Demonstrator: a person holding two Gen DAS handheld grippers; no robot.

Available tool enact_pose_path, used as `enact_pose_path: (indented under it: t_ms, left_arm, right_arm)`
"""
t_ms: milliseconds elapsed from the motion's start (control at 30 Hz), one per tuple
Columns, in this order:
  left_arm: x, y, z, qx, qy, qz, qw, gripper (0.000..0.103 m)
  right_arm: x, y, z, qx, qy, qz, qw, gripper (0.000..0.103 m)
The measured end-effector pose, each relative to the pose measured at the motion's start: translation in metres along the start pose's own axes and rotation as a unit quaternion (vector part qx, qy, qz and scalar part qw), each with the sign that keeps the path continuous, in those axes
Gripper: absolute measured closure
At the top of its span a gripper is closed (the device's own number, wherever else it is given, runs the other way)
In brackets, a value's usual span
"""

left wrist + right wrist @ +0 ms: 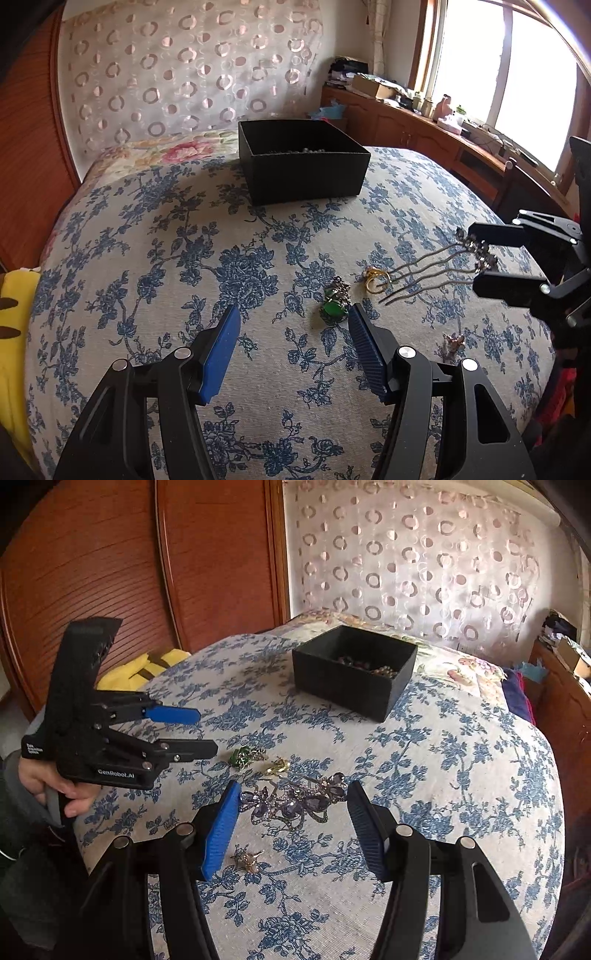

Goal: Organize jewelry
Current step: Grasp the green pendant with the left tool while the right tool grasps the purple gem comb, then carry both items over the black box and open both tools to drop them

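Note:
My right gripper (293, 790) is shut on a hair comb (295, 801) with purple jewelled flowers, which spans the gap between the blue pads. In the left wrist view the right gripper (476, 258) holds the comb (424, 273) off the bedspread, its wavy prongs slanting down toward a gold ring (376, 280). My left gripper (293, 312) hangs open over the bed with nothing in it. A green pendant (334, 312) lies just beyond its right fingertip. A black box (306, 177) with beads inside stands farther back.
A small gold earring (251, 860) lies on the blue floral bedspread (461, 794) under the right gripper. A person's hand (48, 779) holds the left gripper (207, 732). There is a wooden wardrobe (110, 572) on the left, and a yellow cloth (14, 332) at the bed edge.

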State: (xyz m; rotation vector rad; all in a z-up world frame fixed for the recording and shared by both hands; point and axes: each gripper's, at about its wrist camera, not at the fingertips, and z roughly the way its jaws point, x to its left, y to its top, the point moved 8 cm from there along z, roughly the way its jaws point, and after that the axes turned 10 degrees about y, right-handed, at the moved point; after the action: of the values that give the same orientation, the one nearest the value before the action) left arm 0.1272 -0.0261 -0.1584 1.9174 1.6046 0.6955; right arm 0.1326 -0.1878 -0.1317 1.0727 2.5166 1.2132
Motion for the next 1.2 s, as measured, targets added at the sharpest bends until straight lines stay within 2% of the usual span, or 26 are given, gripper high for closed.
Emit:
enact_pose_path:
  t_ms: [367, 467, 533, 600, 633, 700, 1200]
  left_arm:
    - [-0.022, 0.004, 0.009, 0.008, -0.019, 0.022, 0.9996, 0.046]
    - [-0.029, 0.005, 0.014, 0.012, -0.019, 0.028, 0.9993, 0.056]
    - [-0.031, 0.006, 0.017, 0.015, -0.017, 0.031, 0.9993, 0.067]
    - [-0.032, 0.006, 0.020, 0.017, -0.013, 0.033, 0.9992, 0.071]
    - [-0.032, 0.006, 0.021, 0.018, -0.013, 0.034, 0.9992, 0.078]
    - [-0.034, 0.004, 0.023, 0.022, -0.013, 0.037, 0.9990, 0.085]
    - [-0.017, 0.025, -0.005, -0.024, -0.004, 0.016, 0.9996, 0.086]
  right_arm:
    - [-0.015, -0.003, -0.014, -0.012, -0.014, 0.015, 1.000, 0.042]
    - [-0.019, -0.004, -0.016, -0.015, -0.018, 0.018, 1.000, 0.042]
    - [-0.021, -0.004, -0.018, -0.017, -0.019, 0.019, 0.999, 0.042]
    - [-0.023, -0.004, -0.019, -0.019, -0.021, 0.020, 0.999, 0.042]
    - [-0.024, -0.004, -0.020, -0.021, -0.020, 0.022, 0.999, 0.042]
    - [-0.025, -0.004, -0.021, -0.022, -0.022, 0.022, 0.999, 0.042]
    - [-0.030, 0.015, -0.021, -0.034, -0.028, 0.019, 0.999, 0.042]
